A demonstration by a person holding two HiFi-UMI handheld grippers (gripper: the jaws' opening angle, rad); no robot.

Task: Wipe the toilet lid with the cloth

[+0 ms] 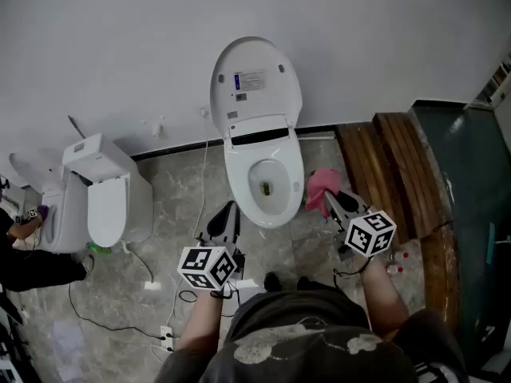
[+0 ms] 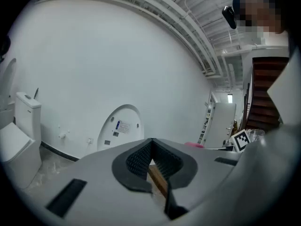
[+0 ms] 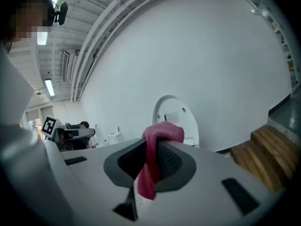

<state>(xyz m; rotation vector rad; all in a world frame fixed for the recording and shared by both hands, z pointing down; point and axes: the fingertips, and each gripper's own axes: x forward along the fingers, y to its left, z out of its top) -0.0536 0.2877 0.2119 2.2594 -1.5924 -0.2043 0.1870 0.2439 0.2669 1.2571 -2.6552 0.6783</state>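
Right gripper (image 3: 156, 147) is clamped on the pink cloth (image 3: 159, 136), which bunches over the jaw tips and hangs down between them. Head view: right gripper (image 1: 334, 203) and cloth (image 1: 321, 185) sit just right of the toilet bowl (image 1: 238, 183), not touching the lid (image 1: 257, 64). Lid is raised upright against the wall. Left gripper (image 2: 151, 149) has its jaws together with nothing between them; it is near the bowl's front left. Bowl is open, with a dark yellowish patch (image 1: 267, 188) at the bottom.
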